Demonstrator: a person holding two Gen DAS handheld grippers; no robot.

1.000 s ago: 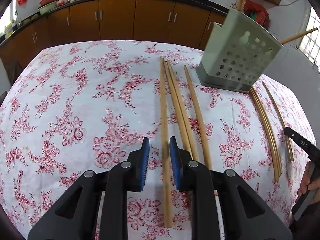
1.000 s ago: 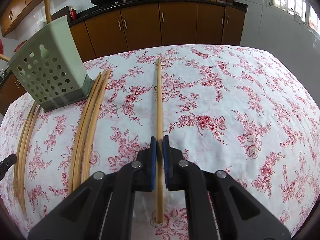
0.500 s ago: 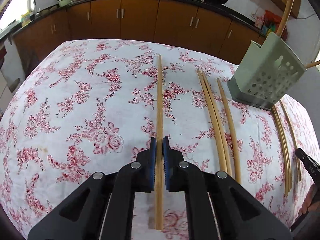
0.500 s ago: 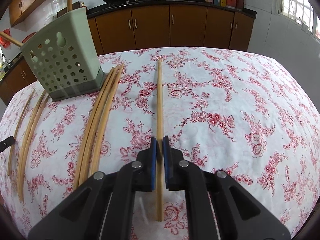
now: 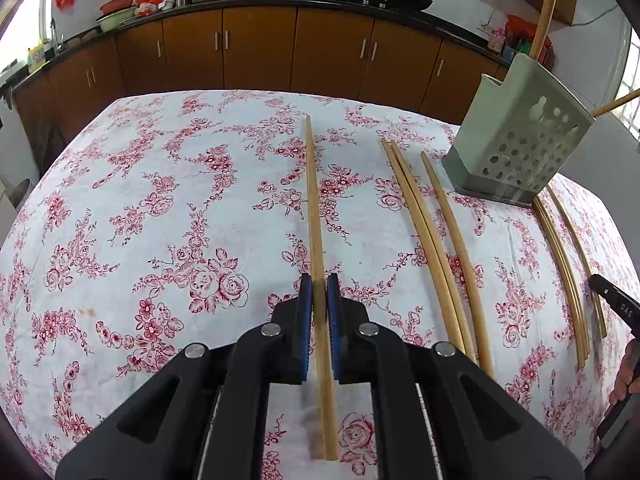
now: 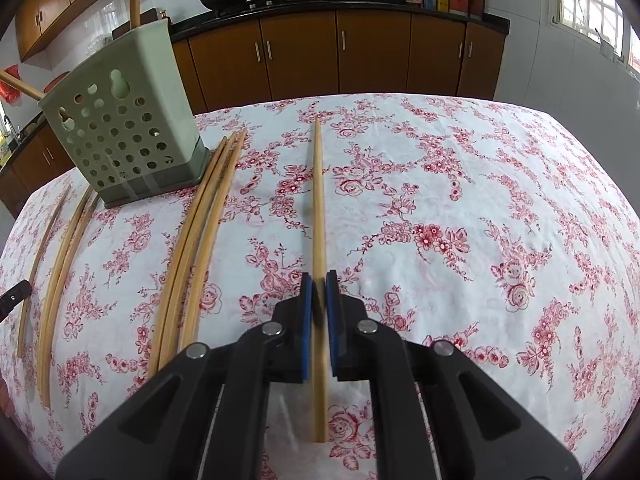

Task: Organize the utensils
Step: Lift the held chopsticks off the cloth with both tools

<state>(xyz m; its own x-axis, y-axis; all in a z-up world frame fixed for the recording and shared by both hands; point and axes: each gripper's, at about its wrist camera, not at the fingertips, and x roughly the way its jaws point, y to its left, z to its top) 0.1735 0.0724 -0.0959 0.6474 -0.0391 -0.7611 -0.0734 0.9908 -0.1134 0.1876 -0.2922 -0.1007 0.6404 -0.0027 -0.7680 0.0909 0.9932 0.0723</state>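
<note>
In the left wrist view the right gripper (image 5: pixel 616 308) is cut off by the right edge; the chopstick (image 6: pixel 318 240) between the right gripper's pads blurs near them; the holder (image 6: pixel 120 136) hides its chopsticks' lower ends

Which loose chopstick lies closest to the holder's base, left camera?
The single chopstick right of the touching pair; its far tip ends beside the green holder.

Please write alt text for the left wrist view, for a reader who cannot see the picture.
The left gripper is shut on one wooden chopstick above a floral tablecloth. To the right, more chopsticks lie beside a green perforated holder, which already has chopsticks in it.
</note>
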